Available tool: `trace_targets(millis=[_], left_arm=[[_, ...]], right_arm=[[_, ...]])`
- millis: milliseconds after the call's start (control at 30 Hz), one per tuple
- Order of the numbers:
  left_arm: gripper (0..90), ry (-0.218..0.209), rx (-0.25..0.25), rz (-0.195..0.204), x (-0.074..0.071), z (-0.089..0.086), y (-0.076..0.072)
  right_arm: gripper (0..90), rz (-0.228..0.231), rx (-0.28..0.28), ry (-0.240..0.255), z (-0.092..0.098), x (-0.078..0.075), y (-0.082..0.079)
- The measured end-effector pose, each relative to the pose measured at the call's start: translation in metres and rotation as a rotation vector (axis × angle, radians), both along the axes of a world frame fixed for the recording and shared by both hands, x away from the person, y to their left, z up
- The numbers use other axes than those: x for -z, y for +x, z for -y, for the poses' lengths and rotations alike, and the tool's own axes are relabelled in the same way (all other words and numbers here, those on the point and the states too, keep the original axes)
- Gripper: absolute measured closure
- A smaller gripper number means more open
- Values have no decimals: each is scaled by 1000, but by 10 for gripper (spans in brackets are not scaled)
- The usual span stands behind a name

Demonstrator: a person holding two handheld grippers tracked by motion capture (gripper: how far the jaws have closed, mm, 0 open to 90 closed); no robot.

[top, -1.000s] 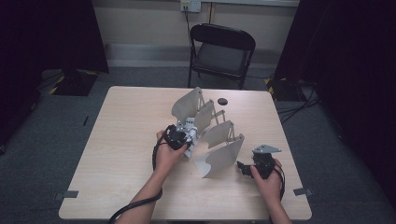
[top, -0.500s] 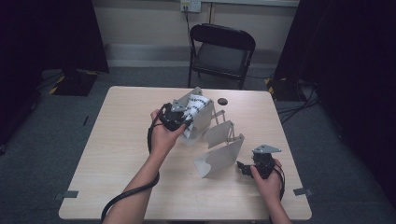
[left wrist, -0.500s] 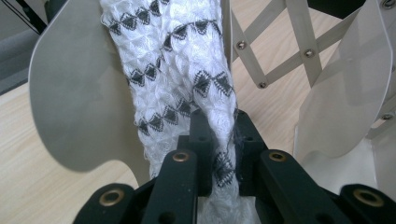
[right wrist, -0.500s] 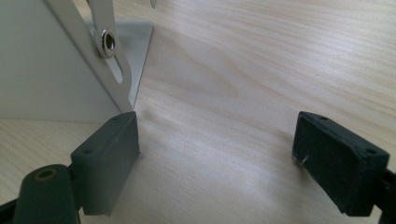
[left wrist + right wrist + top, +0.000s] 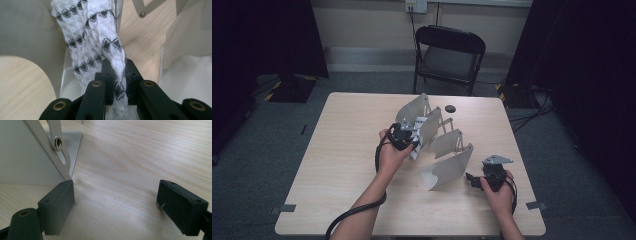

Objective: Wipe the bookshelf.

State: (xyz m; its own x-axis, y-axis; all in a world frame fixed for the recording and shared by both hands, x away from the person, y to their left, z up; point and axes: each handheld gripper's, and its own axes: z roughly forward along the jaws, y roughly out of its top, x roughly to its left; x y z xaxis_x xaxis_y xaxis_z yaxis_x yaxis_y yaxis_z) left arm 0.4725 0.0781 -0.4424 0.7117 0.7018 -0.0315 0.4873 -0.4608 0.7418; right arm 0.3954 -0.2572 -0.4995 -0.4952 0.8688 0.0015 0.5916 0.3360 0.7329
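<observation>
A white cloth with black diamond patterns [image 5: 92,32] hangs twisted between two grey panels of an accordion rack [image 5: 447,169]. My left gripper [image 5: 117,75] is shut on the cloth's lower part. In the high view the left gripper [image 5: 413,139] sits at the rack's left side, with the cloth [image 5: 419,124] against the second panel from the back. My right gripper [image 5: 116,197] stands open low over the wooden table, its left pad [image 5: 58,203] just beside the front panel's corner [image 5: 37,157], nothing between its jaws. In the high view it [image 5: 470,179] rests right of the front panel.
The rack's several panels fan from the table's [image 5: 337,170] middle toward the back. A small black round object [image 5: 450,108] lies behind the rack. A black folding chair [image 5: 449,55] stands beyond the far edge.
The left hand lifted the cloth up and toward the back of the rack, then came down a little with it between the panels. The right hand has kept still.
</observation>
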Motion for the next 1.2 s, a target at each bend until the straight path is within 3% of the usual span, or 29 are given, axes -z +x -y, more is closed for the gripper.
trace_targets(millis=[300,467,533,667,1000,1100,1200], left_arm=[[815,37,1,-44,22,-3,-5],[818,35,-30,-62,27,-8,-7],[818,37,-33,-59,23,-10,-7],[818,13,-42,-11,5,-16,-7],[819,-30,-60,159,-70,-28,0],[819,-29,-70,170,-75,-25,6],[818,-21,-86,157,-65,-20,12]], right_arm=[[141,0,0,0,0,0,0],[141,-1,0,0,0,0,0],[141,-1,0,0,0,0,0],[142,-1,0,0,0,0,0],[142,0,0,-1,0,0,0],[141,0,0,0,0,0,0],[142,0,0,0,0,0,0]])
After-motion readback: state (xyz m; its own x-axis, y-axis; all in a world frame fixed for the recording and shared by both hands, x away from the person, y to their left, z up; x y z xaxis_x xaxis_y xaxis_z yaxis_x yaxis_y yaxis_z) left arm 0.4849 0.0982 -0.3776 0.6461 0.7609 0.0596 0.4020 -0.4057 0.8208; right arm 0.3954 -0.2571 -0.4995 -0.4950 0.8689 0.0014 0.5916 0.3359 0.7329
